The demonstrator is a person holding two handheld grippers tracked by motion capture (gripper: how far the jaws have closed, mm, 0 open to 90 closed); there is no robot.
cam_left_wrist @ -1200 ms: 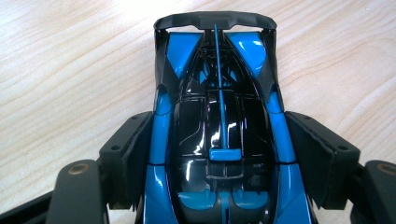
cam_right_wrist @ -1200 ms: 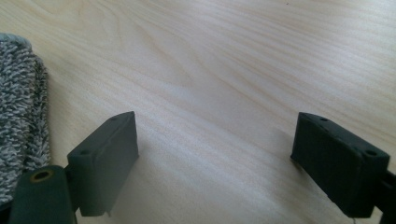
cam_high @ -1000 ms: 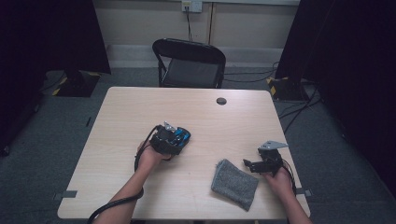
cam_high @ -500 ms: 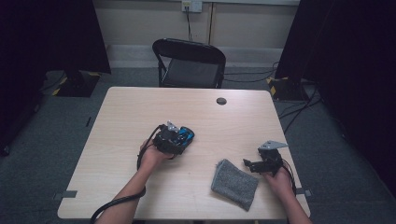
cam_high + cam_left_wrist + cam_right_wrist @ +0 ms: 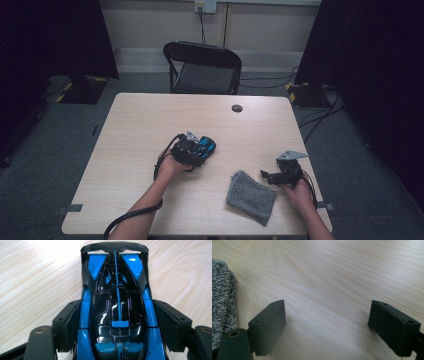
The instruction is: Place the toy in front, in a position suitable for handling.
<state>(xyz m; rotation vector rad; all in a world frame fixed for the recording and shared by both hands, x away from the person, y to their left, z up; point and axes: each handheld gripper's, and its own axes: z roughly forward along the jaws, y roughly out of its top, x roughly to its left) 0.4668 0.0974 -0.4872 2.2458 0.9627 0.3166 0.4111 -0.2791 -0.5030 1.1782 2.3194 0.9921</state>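
Observation:
A blue and black toy car (image 5: 117, 290) lies lengthwise between the jaws of my left gripper (image 5: 117, 312). Both pads press on its flanks, and its rear wing points away from the camera. In the high view the left gripper (image 5: 199, 149) holds the toy car (image 5: 207, 146) at the table's middle, low over the wood. A folded grey cloth (image 5: 251, 196) lies near the front right. My right gripper (image 5: 266, 175) stands just to the cloth's right, open. In the right gripper view, the right gripper (image 5: 328, 311) has bare wood between its jaws, and the cloth (image 5: 222, 305) is at the left edge.
The light wooden table (image 5: 145, 125) has a small black round cap (image 5: 237, 108) near its far edge. A black folding chair (image 5: 202, 67) stands behind the table. Cables run across the floor at the right, and dark curtains hang on both sides.
My left gripper has shifted slightly to the right with the toy car in it. The right gripper and the cloth have stayed put.

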